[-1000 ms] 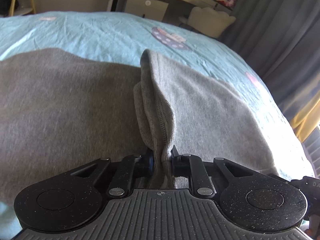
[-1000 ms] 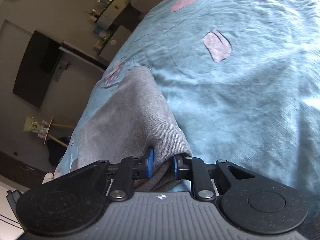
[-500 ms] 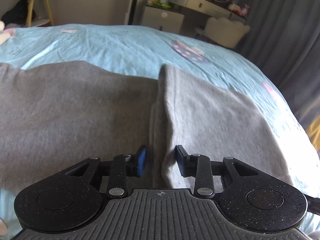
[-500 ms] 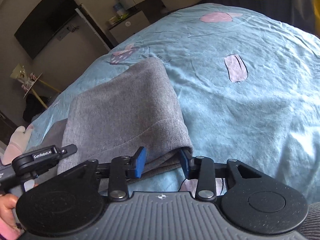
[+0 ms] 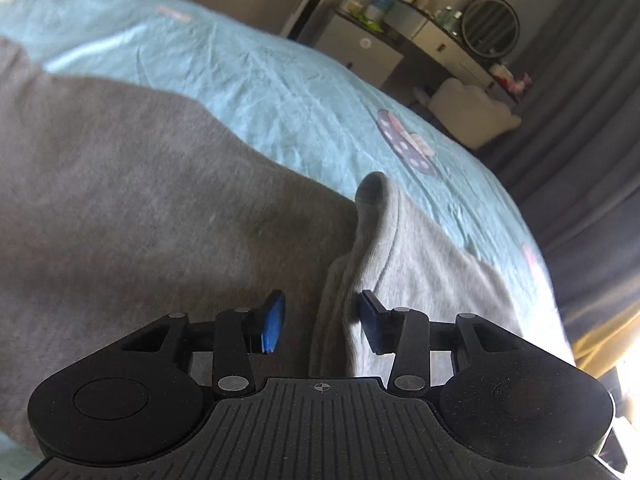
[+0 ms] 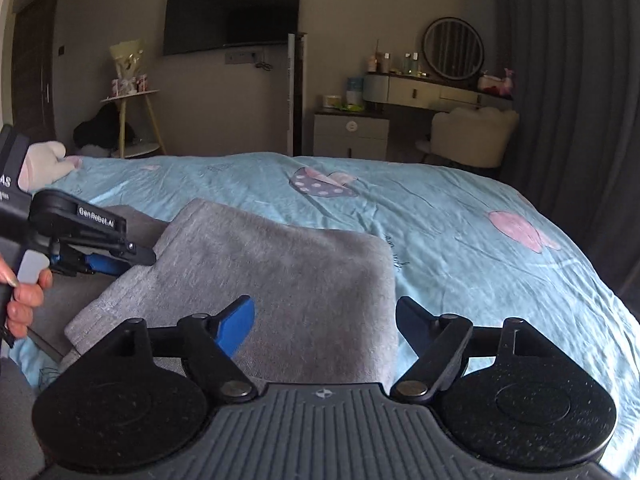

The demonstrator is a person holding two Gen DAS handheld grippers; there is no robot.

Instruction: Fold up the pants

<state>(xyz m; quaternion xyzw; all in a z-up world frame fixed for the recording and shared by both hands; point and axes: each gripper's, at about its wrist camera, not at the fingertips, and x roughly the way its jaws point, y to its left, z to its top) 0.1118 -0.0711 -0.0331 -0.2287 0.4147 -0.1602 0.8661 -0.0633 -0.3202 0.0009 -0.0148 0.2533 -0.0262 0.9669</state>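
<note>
1. Fingers of your left gripper stand moderately apart with nothing clamped; a raised ridge of the grey pants runs up between them, brushing the right blue pad.
2. Your right gripper is spread wide and holds nothing; the folded end of the pants lies just beyond and between its fingers, untouched as far as you can see.
3. The pants lie flat on the light blue bedsheet, a lighter folded layer resting over the darker spread.
4. Farther off, past the bed's foot, a dressing table with a round mirror stands beside dark curtains; a wall-mounted TV hangs to the left.
</note>
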